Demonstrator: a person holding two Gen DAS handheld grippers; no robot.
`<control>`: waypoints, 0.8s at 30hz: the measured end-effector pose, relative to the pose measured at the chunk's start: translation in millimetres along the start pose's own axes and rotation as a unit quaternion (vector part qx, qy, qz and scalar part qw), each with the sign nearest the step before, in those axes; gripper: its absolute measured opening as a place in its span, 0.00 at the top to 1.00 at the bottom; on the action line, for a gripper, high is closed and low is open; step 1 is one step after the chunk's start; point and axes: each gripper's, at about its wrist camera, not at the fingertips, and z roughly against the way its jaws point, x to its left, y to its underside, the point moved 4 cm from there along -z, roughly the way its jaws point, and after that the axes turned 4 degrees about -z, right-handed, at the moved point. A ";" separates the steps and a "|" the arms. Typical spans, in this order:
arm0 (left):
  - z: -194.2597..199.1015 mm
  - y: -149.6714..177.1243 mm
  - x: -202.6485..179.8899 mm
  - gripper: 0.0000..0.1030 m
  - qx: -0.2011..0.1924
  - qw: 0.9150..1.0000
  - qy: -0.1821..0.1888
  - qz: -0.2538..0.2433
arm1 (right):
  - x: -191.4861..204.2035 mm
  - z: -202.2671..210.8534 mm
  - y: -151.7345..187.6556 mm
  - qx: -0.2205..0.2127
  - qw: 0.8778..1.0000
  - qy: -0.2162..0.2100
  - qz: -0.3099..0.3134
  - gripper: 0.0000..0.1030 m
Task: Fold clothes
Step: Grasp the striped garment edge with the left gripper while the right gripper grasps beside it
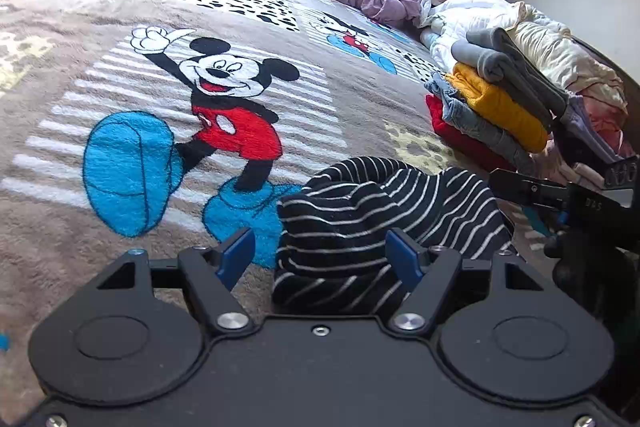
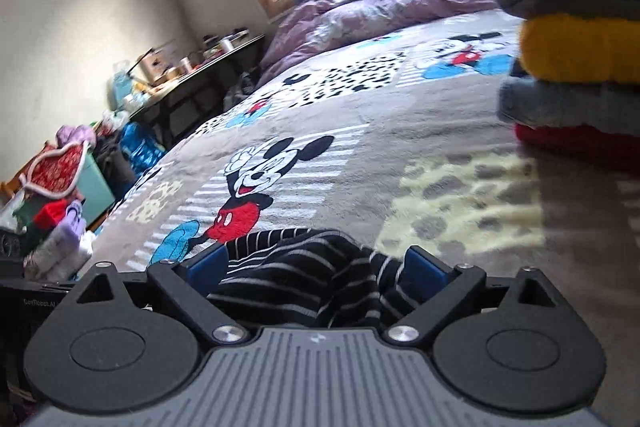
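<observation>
We have the striped top [image 1: 384,223] lying crumpled on the blanket [image 1: 120,27], at its near edge just below the mouse print, with the folded stack [image 1: 500,99] of grey, yellow, blue and red well to its right. Both tools sit right over it. Our left gripper [image 1: 320,255] stands spread: its right blue pad [image 1: 404,259] lies against the bunched cloth, its left pad is clear over bare blanket, so nothing is pinched. Our right gripper [image 2: 316,267] is wide too, a hump of the same top [image 2: 304,279] rising between its fingers; the picture is blurred, and we see no squeeze on the fabric there.

We judge this a light, thin knit: soft, limp, with no stiffness to hold a shape. It should not slip much on the fleecy blanket and may even cling to it, and it cannot break. The trouble is that it droops and bunches, so a bite in the middle of the heap would lift a wad of several layers. We would rather take it at an edge, a hem or shoulder seam, one layer thick, one gripper at each corner, and draw the two apart to lay it flat. Which fold is hem or sleeve we cannot tell from here.
</observation>
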 end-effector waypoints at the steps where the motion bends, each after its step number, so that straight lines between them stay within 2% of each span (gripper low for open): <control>1: -1.3 -0.8 2.0 0.31 0.000 1.000 0.008 0.004 | -0.5 -2.5 -2.0 0.002 1.000 -0.007 0.003 0.08; 5: -9.5 -1.8 0.9 0.32 0.008 1.000 0.020 -0.012 | -1.9 -13.7 -8.3 0.009 0.999 -0.048 0.002 0.08; 7: -12.1 -1.2 0.1 0.45 0.014 0.999 0.031 -0.015 | -3.0 -20.3 -10.3 0.016 0.998 -0.065 -0.001 0.09; 9: -12.9 -0.9 -1.7 0.47 0.016 0.999 0.040 -0.023 | -4.0 -27.2 -10.2 0.026 0.997 -0.078 -0.005 0.20; 11: -12.3 -0.6 -2.9 0.49 0.015 0.998 0.043 -0.032 | -4.4 -30.6 -6.2 0.038 0.995 -0.089 -0.011 0.41; 13: -11.8 -0.3 -4.1 0.55 0.014 0.998 0.046 -0.042 | -3.8 -29.8 -1.9 0.047 0.995 -0.087 0.000 0.45; 15: -10.3 0.2 -6.4 0.60 0.012 0.997 0.046 -0.056 | -2.9 -28.5 1.6 0.055 0.995 -0.086 0.011 0.54; 17: -9.3 1.7 -9.0 0.66 0.011 0.996 0.046 -0.070 | 1.5 -24.8 3.8 0.056 0.994 -0.088 0.028 0.68; 21: -9.6 5.8 -10.8 0.67 0.010 0.995 0.044 -0.085 | 7.9 -17.9 6.2 0.052 0.994 -0.084 0.050 0.78; 22: -9.1 5.4 -12.0 0.76 0.007 0.995 0.039 -0.089 | 8.5 -15.9 6.2 0.050 0.994 -0.086 0.051 0.80; 24: -8.0 4.8 -14.4 0.89 0.000 0.995 0.030 -0.097 | 10.9 -10.6 5.2 0.040 0.994 -0.085 0.057 0.81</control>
